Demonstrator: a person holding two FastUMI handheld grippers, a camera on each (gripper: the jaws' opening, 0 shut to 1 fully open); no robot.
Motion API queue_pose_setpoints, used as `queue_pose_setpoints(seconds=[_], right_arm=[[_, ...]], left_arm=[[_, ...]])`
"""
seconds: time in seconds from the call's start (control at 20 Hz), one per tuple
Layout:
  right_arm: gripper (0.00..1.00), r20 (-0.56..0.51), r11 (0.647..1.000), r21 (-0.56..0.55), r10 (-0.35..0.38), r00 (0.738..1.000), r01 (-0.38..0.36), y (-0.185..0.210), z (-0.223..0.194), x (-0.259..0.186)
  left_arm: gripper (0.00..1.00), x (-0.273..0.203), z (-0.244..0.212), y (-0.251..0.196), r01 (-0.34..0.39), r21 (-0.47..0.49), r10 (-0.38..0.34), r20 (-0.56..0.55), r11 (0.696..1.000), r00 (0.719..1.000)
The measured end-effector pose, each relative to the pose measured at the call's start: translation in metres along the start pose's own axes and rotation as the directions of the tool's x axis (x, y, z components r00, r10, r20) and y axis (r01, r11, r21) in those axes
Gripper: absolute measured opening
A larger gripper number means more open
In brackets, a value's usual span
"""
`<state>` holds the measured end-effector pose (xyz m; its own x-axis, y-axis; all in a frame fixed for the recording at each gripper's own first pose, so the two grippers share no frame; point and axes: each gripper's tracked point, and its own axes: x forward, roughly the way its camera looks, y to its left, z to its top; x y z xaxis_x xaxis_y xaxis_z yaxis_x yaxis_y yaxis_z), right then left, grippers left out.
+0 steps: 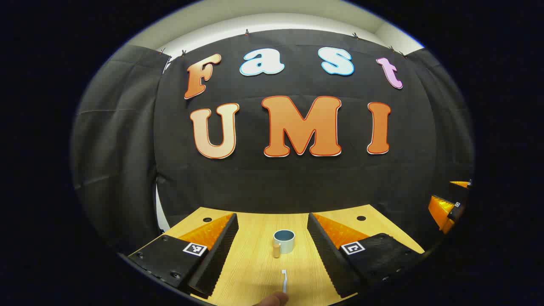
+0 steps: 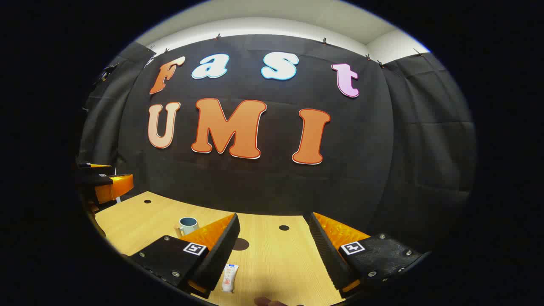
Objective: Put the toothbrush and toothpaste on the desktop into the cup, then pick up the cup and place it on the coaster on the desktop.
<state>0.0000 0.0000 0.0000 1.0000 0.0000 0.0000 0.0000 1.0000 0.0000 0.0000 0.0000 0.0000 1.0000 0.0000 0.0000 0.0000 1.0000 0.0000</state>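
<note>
On the desktop (image 2: pixel 140 221) lie one cup (image 1: pixel 284 240), one toothbrush (image 1: pixel 284 281), one toothpaste (image 2: pixel 229 278), one coaster (image 2: pixel 241 244).

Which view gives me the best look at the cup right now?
The left gripper view: the cup stands centred between the open jaws, rim and handle clear. In the right gripper view the cup sits far left, partly hidden behind a finger.

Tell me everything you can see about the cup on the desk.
The cup is a short round mug, pale blue-grey outside and darker inside, standing upright and open-topped on the wooden desktop. Nothing shows sticking out of it. A wood-coloured handle faces the left gripper view; in the right gripper view the handle looks pale. Neither gripper touches it.
</note>
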Motion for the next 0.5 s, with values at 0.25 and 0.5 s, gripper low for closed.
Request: queue_pose_setpoints(seconds=[0.25,0.5], right_arm=[[0.99,0.0,1.0,-0.021,0.014,1.0,-0.014,0.012,0.001,0.008],[0.99,-0.006,0.999,-0.039,0.034,0.999,-0.034,0.032,0.002,0.014]], left_arm=[[0.98,0.009,-0.006,0.001,0.005,0.024,-0.005,-0.011,1.0,1.0],[0.98,0.017,-0.011,-0.008,0.039,0.028,-0.038,-0.026,0.999,0.999]])
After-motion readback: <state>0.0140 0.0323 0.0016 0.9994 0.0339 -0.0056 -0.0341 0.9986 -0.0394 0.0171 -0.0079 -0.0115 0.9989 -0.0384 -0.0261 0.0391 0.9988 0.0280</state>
